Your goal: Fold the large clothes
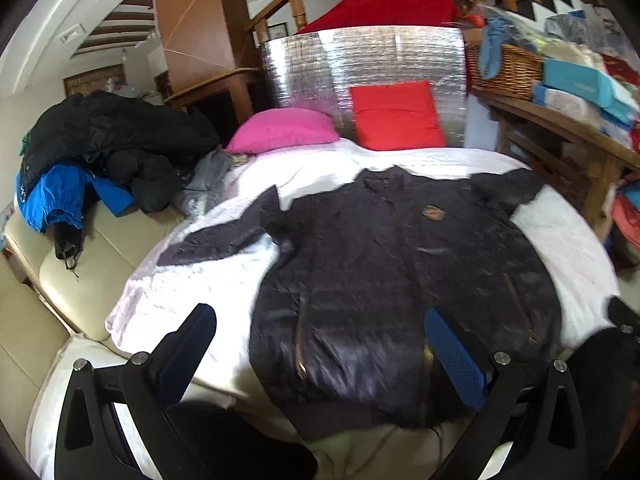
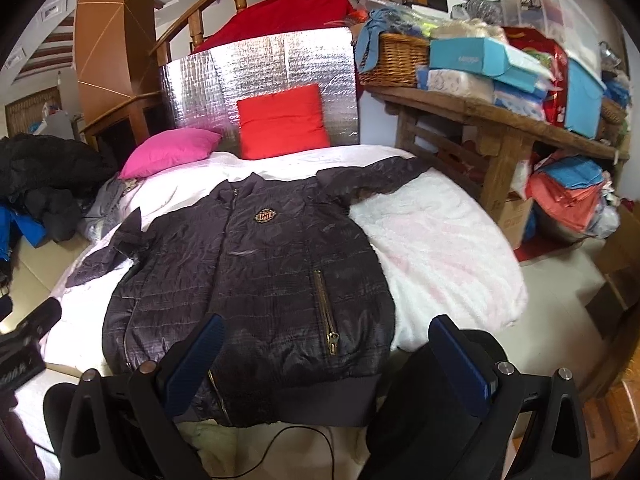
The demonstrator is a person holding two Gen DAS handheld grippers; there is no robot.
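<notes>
Our left gripper point(image 1: 320, 344) and right gripper point(image 2: 326, 350) hover spread, empty, by the jacket point(image 2: 248, 280) hem; its length runs away toward the red pillow point(image 2: 282, 122).

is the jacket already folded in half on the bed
No, the jacket lies spread flat and front up on the bed, with both sleeves stretched out to the sides.

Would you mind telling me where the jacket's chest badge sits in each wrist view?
Left wrist: the badge lies right of centre, upper on the jacket.
Right wrist: the badge lies left of centre.
Shared landmark: the red cushion against the silver board.
</notes>
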